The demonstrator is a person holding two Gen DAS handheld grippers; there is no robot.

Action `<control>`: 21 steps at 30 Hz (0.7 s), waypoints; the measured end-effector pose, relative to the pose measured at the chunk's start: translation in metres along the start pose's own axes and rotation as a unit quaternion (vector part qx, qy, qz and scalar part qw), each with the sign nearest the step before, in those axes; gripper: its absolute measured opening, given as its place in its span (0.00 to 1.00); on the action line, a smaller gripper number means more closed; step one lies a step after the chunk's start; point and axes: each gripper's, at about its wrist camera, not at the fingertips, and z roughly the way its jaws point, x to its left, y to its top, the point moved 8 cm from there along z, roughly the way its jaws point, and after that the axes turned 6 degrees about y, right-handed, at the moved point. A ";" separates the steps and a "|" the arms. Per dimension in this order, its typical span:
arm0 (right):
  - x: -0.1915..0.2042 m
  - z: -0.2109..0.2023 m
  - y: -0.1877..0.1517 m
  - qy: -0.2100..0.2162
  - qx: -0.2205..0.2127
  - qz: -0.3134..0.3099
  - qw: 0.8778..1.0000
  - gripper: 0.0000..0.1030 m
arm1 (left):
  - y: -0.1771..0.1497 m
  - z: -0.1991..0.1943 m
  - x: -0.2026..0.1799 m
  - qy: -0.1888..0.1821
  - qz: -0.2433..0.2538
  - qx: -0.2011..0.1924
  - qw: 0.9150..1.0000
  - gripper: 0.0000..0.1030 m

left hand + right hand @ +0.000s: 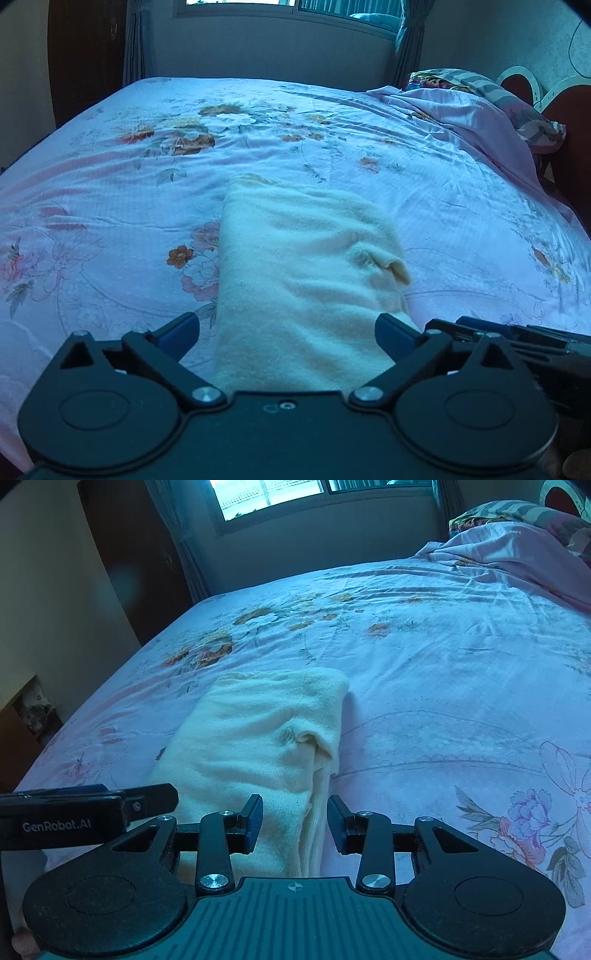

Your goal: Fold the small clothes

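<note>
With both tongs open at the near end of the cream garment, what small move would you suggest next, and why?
Probably close the right tongs on the cream garment's near right edge: its layers lie between the open jaws. The left tongs also straddle it.

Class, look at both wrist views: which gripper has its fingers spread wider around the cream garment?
The left gripper: its fingers span nearly the whole folded cream garment. The right gripper brackets only its right edge.
</note>
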 end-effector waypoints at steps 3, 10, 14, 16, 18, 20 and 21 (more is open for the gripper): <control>0.002 -0.013 -0.007 -0.002 0.002 -0.015 1.000 0.38 | 0.002 -0.017 -0.002 0.028 0.007 -0.003 1.000 0.98; 0.012 -0.063 -0.014 0.012 -0.039 -0.021 0.999 0.62 | -0.007 -0.054 0.002 0.070 0.009 -0.014 0.997 0.98; 0.024 -0.095 -0.011 0.026 -0.073 -0.025 0.997 0.63 | -0.012 -0.081 -0.008 0.069 0.039 -0.037 0.996 0.98; 0.029 -0.109 -0.011 0.036 -0.084 -0.021 0.996 0.68 | -0.014 -0.096 -0.016 0.060 0.049 -0.048 0.996 0.98; 0.033 -0.121 -0.012 0.042 -0.094 -0.023 0.994 0.71 | -0.015 -0.109 -0.020 0.052 0.046 -0.054 0.996 0.98; 0.037 -0.134 -0.013 0.047 -0.103 -0.026 0.993 0.72 | -0.016 -0.122 -0.021 0.047 0.027 -0.057 0.997 0.98; 0.037 -0.141 -0.014 0.049 -0.107 -0.027 0.993 0.73 | -0.016 -0.128 -0.021 0.043 0.017 -0.057 0.997 0.98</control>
